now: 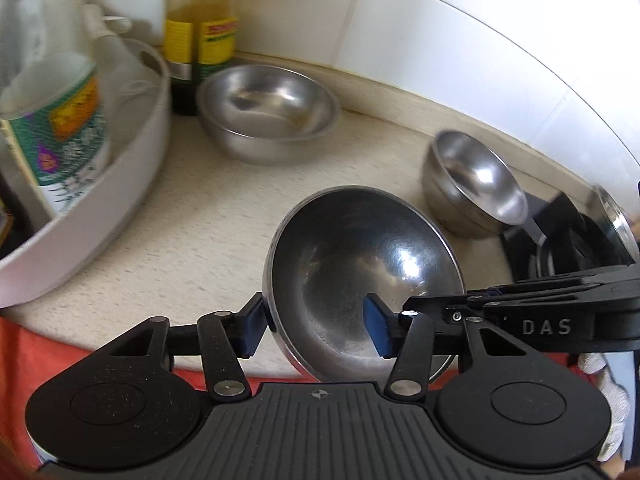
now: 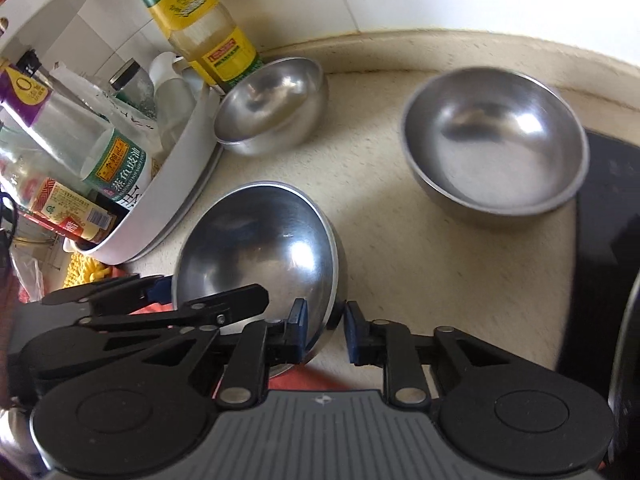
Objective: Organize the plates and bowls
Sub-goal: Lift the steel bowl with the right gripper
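Both grippers were on the same steel bowl (image 1: 360,276), which sat tilted at the front edge of the beige counter (image 1: 192,216).

Left gripper (image 1: 316,326): jaws straddled the bowl's left rim, one blue pad against the outer wall, the other inside the bowl w/ a gap to the wall, so not clamped.

Right gripper (image 2: 324,330): jaws nearly together on the bowl's right rim, left pad against the inside of the wall, right pad just outside it. The letters "DAS" showed on its body in the left wrist view.

Two more steel bowls stood upright: one (image 2: 494,142) toward the back right, near a black surface, and one (image 2: 272,108) at the back beside the oil bottle (image 2: 200,24), which had a yellow-green label w/ Chinese text too small to read. A white tub (image 2: 160,196) at left held more bottles & jars w/ Chinese labels.
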